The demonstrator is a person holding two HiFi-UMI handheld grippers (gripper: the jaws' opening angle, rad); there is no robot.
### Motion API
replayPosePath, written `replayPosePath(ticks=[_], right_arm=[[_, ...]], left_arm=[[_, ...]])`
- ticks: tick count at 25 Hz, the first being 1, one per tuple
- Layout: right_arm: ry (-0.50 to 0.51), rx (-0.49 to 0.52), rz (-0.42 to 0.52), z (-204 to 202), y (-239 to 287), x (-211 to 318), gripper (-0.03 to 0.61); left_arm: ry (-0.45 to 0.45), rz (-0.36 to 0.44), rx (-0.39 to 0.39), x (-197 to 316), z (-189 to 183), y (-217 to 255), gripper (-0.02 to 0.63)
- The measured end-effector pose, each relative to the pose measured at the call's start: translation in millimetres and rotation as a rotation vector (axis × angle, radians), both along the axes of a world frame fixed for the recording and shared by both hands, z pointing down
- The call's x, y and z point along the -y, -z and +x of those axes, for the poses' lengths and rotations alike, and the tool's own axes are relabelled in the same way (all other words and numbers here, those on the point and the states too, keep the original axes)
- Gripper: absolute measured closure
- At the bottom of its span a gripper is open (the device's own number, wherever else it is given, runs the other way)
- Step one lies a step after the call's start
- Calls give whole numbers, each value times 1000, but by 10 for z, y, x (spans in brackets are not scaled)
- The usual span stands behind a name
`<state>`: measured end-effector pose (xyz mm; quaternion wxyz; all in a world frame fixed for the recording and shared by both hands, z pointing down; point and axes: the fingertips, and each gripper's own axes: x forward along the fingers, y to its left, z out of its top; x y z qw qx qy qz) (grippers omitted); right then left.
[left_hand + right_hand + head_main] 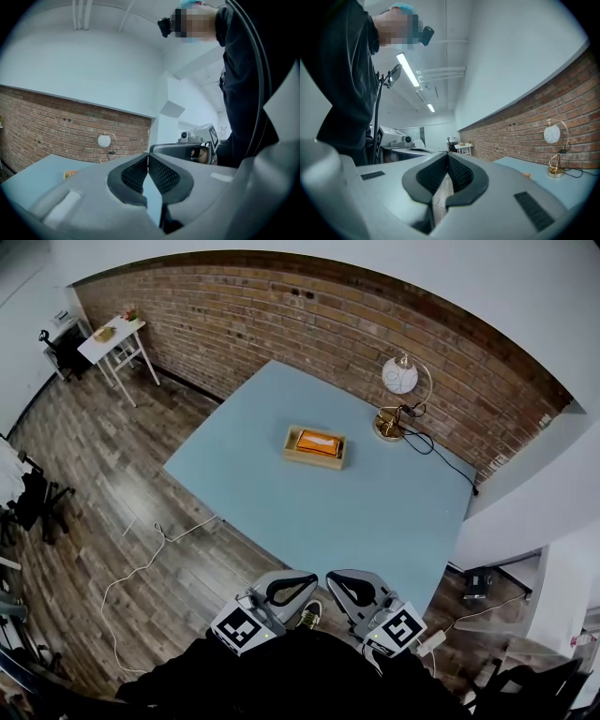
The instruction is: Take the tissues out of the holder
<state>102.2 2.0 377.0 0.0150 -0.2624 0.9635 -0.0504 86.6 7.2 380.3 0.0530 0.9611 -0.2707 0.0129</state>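
We hold the left gripper (148, 158) and right gripper (448, 158) side by side against our body, short of the table's (281, 507) near edge. Both have their jaws pressed together on nothing, since nothing is within reach. The wooden holder (292, 448) sits near the table's middle, well apart from us, with the orange tissues (319, 440) lying inside it. We judge that the reach must come first.

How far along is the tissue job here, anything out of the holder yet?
Done: nothing; the tissues sit in the wooden holder on the table. In hand: nothing; the left hand-held gripper and right hand-held gripper are shut and empty, close to the person, short of the table. Left: reach the holder, grip the tissues, lift them out.
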Motion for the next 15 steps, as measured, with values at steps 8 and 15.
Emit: replayPosePath(ticks=[8, 15], right_arm=[[21, 1, -6, 242, -31, 275, 574], [30, 4, 6, 339, -17, 453, 574]], left_arm=[[29, 6, 4, 269, 235, -21, 603], [58, -4, 0, 428, 282, -29, 604]])
